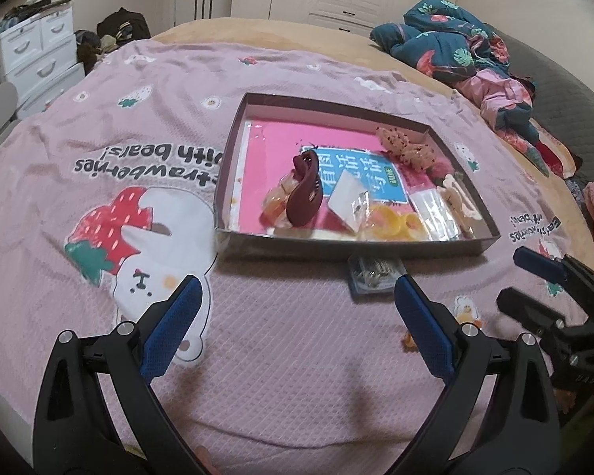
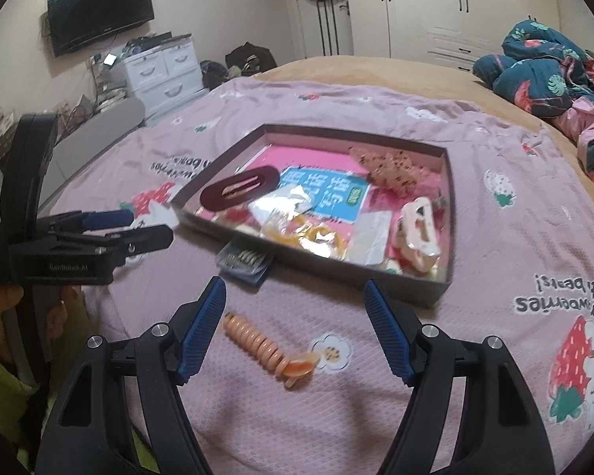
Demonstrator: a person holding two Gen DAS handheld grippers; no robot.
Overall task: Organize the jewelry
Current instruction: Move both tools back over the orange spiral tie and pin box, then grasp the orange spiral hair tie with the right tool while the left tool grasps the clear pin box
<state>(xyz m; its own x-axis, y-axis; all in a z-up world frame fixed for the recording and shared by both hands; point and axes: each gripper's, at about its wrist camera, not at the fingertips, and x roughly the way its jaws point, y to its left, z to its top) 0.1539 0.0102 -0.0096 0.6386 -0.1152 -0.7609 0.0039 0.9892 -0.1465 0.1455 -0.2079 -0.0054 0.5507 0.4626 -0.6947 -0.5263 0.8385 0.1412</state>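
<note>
A shallow dark box (image 1: 233, 150) lies on the pink bedspread, holding a dark red hair clip (image 1: 305, 194), a white claw clip (image 2: 415, 229), yellow coil ties (image 2: 316, 237) and small plastic bags. A little packet of earrings (image 1: 374, 277) rests against the box's near wall. An orange spiral hair tie (image 2: 257, 342) lies on the spread below my right gripper (image 2: 295, 304), which is open and not touching it. My left gripper (image 1: 297, 297) is open and empty, hovering short of the packet.
The pink strawberry-and-bear bedspread (image 1: 277, 356) stretches all around the box. A crumpled floral quilt (image 1: 447, 43) sits at the far right. White drawers (image 2: 162, 71) and a wall television (image 2: 99, 8) stand beyond the bed. A person's hand (image 2: 4, 301) holds the left gripper's handle.
</note>
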